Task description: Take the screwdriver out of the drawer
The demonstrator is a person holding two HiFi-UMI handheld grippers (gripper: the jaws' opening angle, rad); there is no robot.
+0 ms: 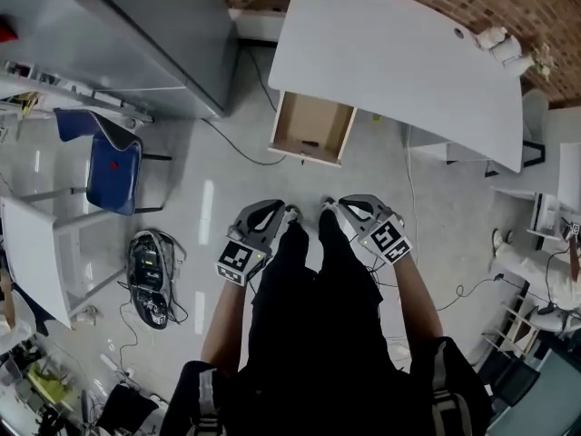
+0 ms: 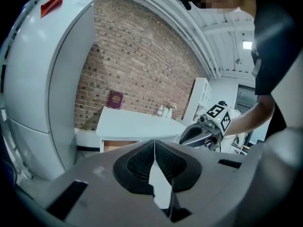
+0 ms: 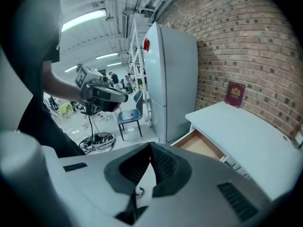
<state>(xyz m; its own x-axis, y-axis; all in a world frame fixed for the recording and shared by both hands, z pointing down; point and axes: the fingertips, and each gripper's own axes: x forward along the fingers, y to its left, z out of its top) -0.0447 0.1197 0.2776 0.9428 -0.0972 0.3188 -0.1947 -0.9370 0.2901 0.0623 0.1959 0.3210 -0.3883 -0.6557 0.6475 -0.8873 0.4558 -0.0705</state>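
Bare grey floor (image 1: 363, 175) lay wide open between the person and the pulled-out light wooden drawer (image 1: 313, 121), whose top stood uncovered for a reach from above. The white table (image 1: 399, 53) overhung its rear. A tall grey refrigerator (image 1: 154, 34) crowded the left; a blue chair (image 1: 113, 166) and a tangled black cable bundle (image 1: 150, 280) sat well aside.

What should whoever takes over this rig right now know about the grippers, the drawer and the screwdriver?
Left gripper: jaws together, nothing between them, held in front of the person's legs.
Right gripper: jaws together, empty, level with the left one.
Drawer: stands open under the white desk, ahead of both grippers; neither touches it.
Screwdriver: cannot be made out in the drawer from any view.
Done: the drawer is open.
Left: open a gripper, reach in, find and grip the screwdriver, lift it out.
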